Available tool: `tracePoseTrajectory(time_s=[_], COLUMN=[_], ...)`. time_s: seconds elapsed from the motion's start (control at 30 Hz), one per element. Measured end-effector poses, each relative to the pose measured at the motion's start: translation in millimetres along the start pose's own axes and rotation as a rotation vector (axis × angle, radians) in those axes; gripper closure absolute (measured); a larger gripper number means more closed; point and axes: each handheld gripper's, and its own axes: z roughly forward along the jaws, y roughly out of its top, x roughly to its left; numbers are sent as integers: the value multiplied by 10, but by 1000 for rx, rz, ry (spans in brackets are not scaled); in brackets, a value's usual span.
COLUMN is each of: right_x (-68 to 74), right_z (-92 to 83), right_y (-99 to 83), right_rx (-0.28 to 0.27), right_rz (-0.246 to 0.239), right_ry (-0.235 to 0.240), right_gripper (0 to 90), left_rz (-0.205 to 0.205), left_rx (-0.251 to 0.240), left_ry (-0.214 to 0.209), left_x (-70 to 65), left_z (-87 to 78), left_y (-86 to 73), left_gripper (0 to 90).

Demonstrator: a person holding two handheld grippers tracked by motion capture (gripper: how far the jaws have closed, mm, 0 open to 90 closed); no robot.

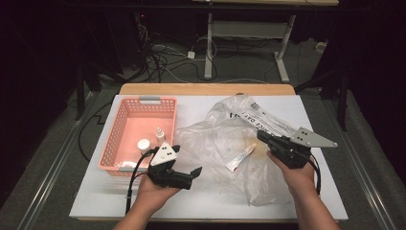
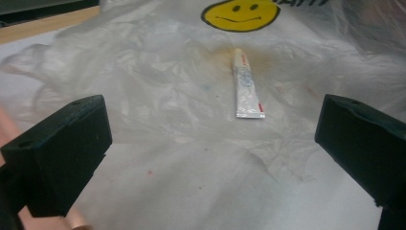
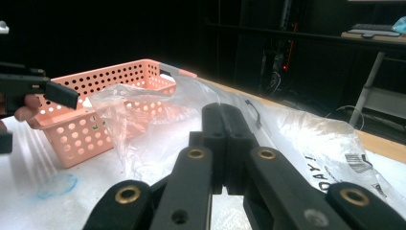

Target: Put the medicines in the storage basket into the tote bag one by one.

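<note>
The tube [image 2: 248,86] is lying lengthwise at twelve o'clock from the left hand-held gripper [image 2: 210,143], spread wide and nearer; the right hand-held gripper [image 3: 225,143] is pressed together, empty.

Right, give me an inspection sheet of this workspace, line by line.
Surface: white table top with a wooden strip along its far edge; a faint blue mark shows in the right gripper view.
Job's things: small white tube lying on a crumpled clear plastic bag; pink perforated basket holding a dropper bottle and a small white jar.
Clutter: nothing seen.
Grippers: left gripper open, aimed at the tube; right gripper shut, empty, over the bag.
Cables: a black cable trails from the left gripper; loose wires on the floor beyond.
Surroundings: dark room, white desk frame behind.
</note>
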Motion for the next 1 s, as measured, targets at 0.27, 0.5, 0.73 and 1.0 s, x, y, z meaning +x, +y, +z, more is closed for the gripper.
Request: tracePoseTrajectory(time_s=[0.27, 0.5, 0.73, 1.0], right_x=[13, 15, 5, -6], right_z=[70, 71, 62, 55], right_y=[-21, -23, -22, -18], right_rx=[22, 27, 20, 13], right_rz=[-8, -1, 4, 9], right_ry=[11, 10, 8, 7], right_gripper=[900, 900, 900, 900], left_rz=[-21, -47, -88, -134], left_rx=[8, 2, 4, -2], left_ry=[76, 139, 189, 253], left_x=[189, 374, 575, 798], left_z=[-174, -354, -491, -661], left_y=[-52, -76, -122, -195], left_gripper=[0, 0, 0, 0])
